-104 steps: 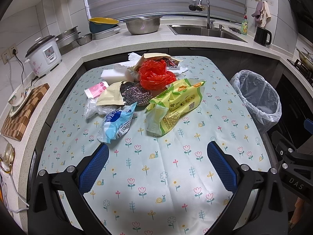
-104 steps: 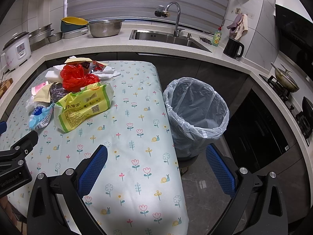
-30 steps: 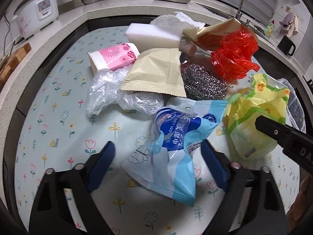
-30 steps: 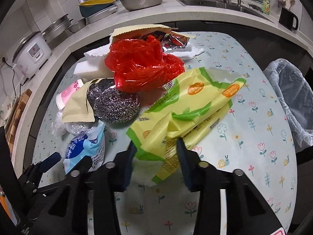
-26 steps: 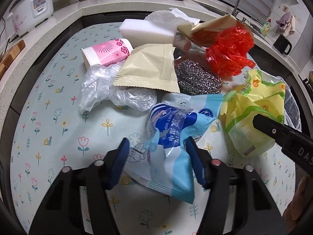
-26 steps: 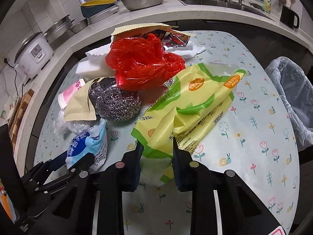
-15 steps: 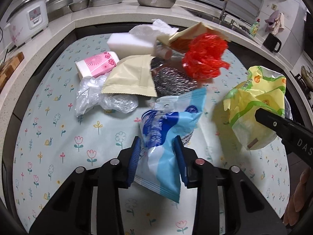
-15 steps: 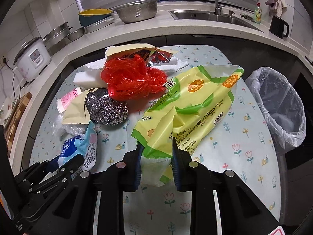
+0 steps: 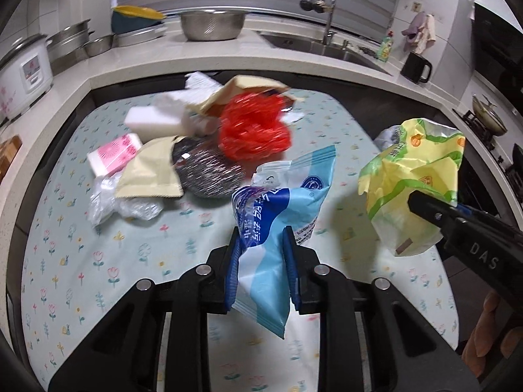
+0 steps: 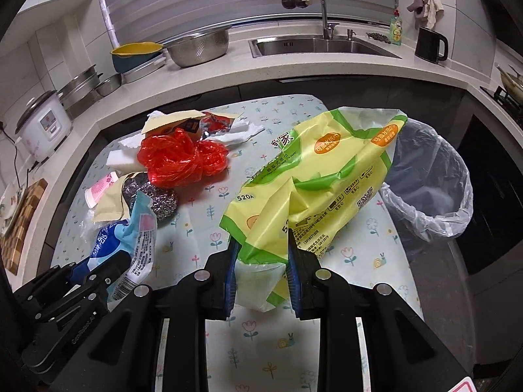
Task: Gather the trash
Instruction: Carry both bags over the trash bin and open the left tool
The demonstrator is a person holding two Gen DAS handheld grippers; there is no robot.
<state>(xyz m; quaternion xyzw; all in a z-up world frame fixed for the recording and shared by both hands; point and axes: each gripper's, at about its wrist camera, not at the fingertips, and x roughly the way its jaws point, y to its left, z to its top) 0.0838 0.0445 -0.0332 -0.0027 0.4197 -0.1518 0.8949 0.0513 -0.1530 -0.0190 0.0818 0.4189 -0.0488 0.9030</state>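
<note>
A blue and white plastic wrapper (image 9: 284,202) hangs lifted off the flowered table (image 9: 81,261), pinched between the blue pads of my left gripper (image 9: 261,238), whose jaws are still closing on it. My right gripper (image 10: 261,248) is shut on the lower end of a crumpled yellow-green bag (image 10: 327,170), held in the air over the table's right side. In the left wrist view that bag (image 9: 415,163) hangs at the right on the right gripper (image 9: 421,202). The bin (image 10: 434,176), lined with clear plastic, stands beyond the table's right edge, partly behind the bag.
More trash lies at the table's far left: a red plastic bag (image 9: 255,130), a steel scourer (image 9: 206,173), a beige pouch (image 9: 150,173), a pink paper cup (image 9: 114,153), a white block (image 9: 150,117) and clear film (image 9: 108,202). A counter with a sink (image 10: 320,45) wraps around behind.
The left jaws came together on the blue wrapper and lifted it off the table. The right gripper rose with the yellow-green bag; both moved back and toward the bin side.
</note>
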